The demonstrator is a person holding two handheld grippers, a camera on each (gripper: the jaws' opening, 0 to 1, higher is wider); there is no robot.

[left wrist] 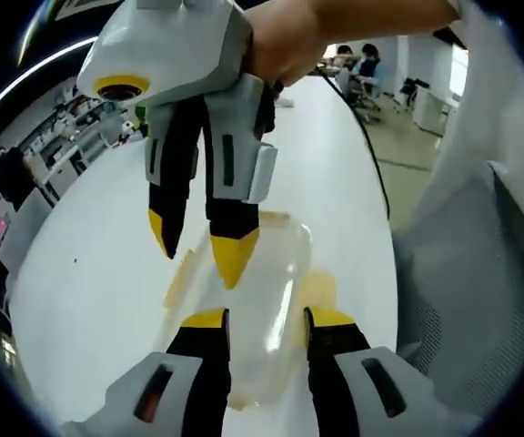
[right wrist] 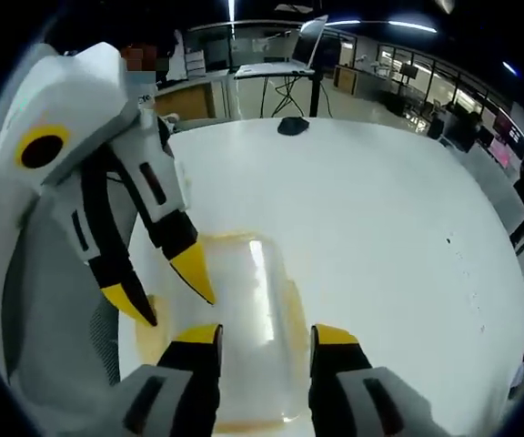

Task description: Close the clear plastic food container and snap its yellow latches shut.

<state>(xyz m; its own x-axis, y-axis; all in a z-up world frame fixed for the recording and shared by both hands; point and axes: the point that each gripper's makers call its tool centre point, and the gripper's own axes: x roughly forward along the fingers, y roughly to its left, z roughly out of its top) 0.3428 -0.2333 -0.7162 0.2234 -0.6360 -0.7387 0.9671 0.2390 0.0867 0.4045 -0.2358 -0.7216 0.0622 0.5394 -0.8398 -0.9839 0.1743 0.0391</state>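
- The clear container lies on the white table, lid already down on it, with yellow latches showing along its sides.
- By the look of it, it is light, thin plastic: smooth, likely slippery on the table, and apt to flex or slide if pushed from one side only. The latches are probably stiff and need a firm press.
- Best hold is judged to be on the lid's top to steady it, while pressing each latch flap at its outer edge.
- The left gripper has its jaws spread, one tip over each long side of the container, pinching nothing.
- The right gripper is likewise spread, straddling the container's near end.
- In the left gripper view the right gripper reaches in from the far side, its yellow tips hanging just above the lid.
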